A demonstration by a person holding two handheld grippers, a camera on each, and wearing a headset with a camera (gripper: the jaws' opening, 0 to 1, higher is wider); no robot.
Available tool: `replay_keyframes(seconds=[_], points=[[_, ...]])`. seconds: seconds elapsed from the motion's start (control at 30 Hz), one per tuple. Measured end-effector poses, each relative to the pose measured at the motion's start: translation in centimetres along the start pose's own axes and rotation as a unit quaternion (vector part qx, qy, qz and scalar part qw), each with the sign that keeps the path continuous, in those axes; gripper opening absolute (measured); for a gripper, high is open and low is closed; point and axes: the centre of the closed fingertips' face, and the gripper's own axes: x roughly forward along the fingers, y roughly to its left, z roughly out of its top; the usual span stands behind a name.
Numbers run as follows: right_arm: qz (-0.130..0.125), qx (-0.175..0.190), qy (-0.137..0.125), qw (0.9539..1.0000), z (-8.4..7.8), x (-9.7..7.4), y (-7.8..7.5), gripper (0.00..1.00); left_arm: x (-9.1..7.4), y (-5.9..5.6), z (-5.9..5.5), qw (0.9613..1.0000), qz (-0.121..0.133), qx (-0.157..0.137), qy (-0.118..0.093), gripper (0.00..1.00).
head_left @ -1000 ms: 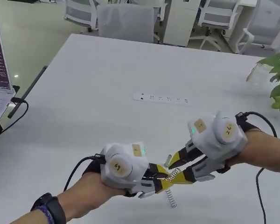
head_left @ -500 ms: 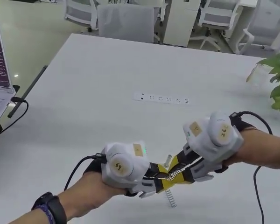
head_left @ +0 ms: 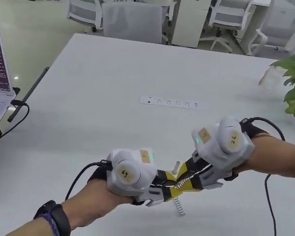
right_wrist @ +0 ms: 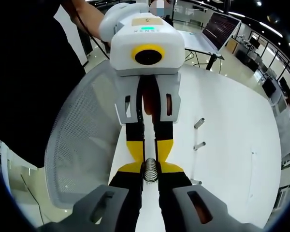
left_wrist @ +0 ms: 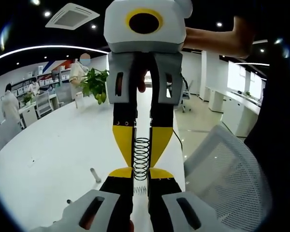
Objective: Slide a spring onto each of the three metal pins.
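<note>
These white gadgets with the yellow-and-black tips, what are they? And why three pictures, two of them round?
They are hand-held grippers, not a robot: a person holds one in each hand, and each has two jaws that pinch. The wide picture comes from a camera on the person's head, looking down at a white table. Each round picture comes from a camera riding on one gripper, looking along its jaws, so each sees the other gripper facing it. The left gripper and right gripper meet tip to tip, both apparently closed on one small spring. On the table are short metal pins, another spring and a power strip.
</note>
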Motion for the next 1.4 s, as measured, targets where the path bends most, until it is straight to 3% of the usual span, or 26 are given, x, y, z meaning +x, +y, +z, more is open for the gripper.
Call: replay_keyframes(seconds=[0.33, 0.83, 1.03, 1.4], points=[[-0.005, 0.006, -0.003, 1.0, -0.1, -0.1, -0.1, 0.08, 0.0, 0.2, 0.0, 1.0, 0.004, -0.005, -0.001, 0.03], [-0.007, 0.013, 0.003, 0.9999, -0.6, 0.2, -0.2, 0.08, -0.8, 0.6, -0.8, 0.9996, 0.017, -0.021, 0.006, 0.14], [-0.01, 0.018, 0.005, 0.9998, -0.9, 0.3, -0.3, 0.08, -1.5, 1.0, -1.4, 0.9989, 0.026, -0.039, 0.007, 0.18], [-0.017, 0.033, 0.012, 0.9992, -1.9, 0.9, -1.0, 0.08, -3.9, 1.9, -4.0, 0.9964, 0.055, -0.06, 0.022, 0.22]])
